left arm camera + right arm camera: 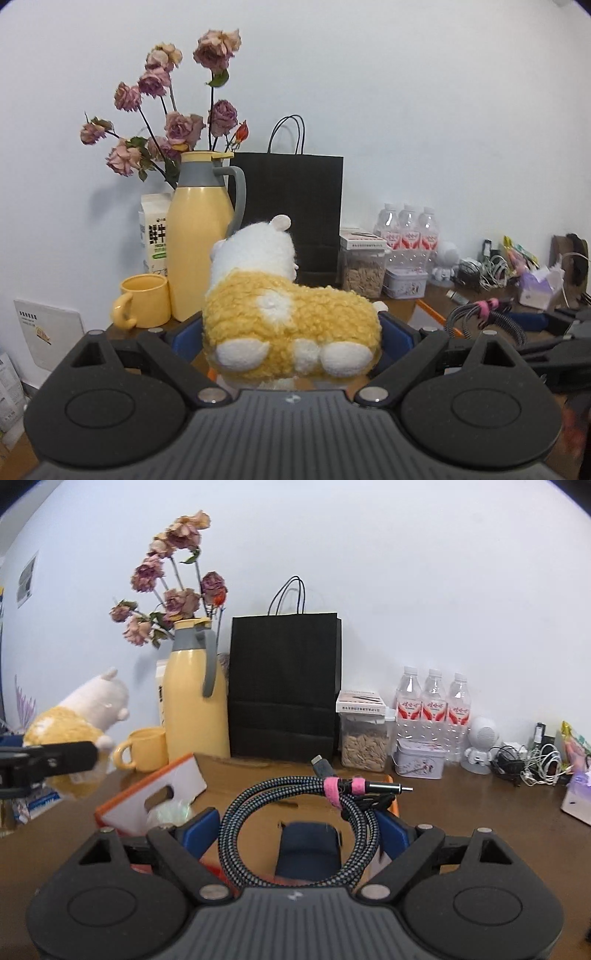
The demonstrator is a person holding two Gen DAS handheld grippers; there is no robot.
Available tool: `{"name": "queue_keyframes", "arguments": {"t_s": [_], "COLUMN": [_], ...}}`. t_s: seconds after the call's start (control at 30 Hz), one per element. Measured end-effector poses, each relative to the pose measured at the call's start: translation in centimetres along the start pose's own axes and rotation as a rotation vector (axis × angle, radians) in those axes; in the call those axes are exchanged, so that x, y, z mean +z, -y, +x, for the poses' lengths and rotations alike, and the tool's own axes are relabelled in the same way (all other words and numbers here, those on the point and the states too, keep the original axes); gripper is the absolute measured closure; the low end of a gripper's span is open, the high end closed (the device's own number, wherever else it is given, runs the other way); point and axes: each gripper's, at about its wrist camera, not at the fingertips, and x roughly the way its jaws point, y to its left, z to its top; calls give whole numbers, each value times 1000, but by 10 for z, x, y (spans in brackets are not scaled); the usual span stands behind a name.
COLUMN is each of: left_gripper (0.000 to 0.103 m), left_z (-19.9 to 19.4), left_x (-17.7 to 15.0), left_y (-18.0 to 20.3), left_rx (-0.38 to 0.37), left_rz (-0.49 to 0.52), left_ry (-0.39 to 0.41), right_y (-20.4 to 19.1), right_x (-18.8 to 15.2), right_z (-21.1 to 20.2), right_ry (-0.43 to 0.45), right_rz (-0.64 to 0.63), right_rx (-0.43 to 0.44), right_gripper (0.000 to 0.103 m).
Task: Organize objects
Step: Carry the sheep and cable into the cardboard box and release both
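Note:
A yellow-and-white plush toy (pixel 288 317) is clamped between the blue pads of my left gripper (pixel 291 332), held above the table with its back to the camera. The right wrist view shows the same plush toy (pixel 74 723) at the far left, in the left gripper's black fingers (pixel 55 760). My right gripper (pixel 295 830) is shut on a coiled braided cable (pixel 236 805) bound with pink ties; the coil spans both blue pads and its plugs stick out to the right. In the left wrist view the cable (pixel 480 314) hangs at the right.
Along the wall stand a yellow jug (pixel 195 709), a yellow mug (pixel 146 749), dried roses (pixel 177 590), a black paper bag (pixel 284 686), a seed jar (pixel 364 746), a tin (pixel 419 762) and water bottles (pixel 434 709). An orange-edged white board (pixel 159 790) lies on the wooden table (pixel 461 812). Tangled chargers (pixel 532 764) sit far right.

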Motion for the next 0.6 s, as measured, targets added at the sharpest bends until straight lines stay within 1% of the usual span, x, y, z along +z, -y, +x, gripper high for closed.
{"name": "queue_keyframes", "arguments": {"t_s": [0.17, 0.3, 0.43, 0.5, 0.6], "left_gripper": [7, 7, 7, 7, 7], "left_z": [53, 90, 119, 127, 132], "left_x": [6, -1, -20, -28, -35], "left_y": [4, 3, 3, 4, 7], "left_rx": [29, 61, 88, 84, 77], "left_rz": [-32, -55, -49, -36, -15], "left_ry": [-36, -72, -128, -160, -181], "right_y": [3, 2, 2, 2, 1], "right_x": [7, 0, -11, -15, -18], "right_z": [48, 79, 97, 101, 104], "right_ry": [-22, -38, -61, -81, -99], "right_rz": [24, 33, 37, 35, 35], "right_rx": [-4, -18, -31, -23, -21], "right_gripper": [14, 14, 14, 14, 14]}}
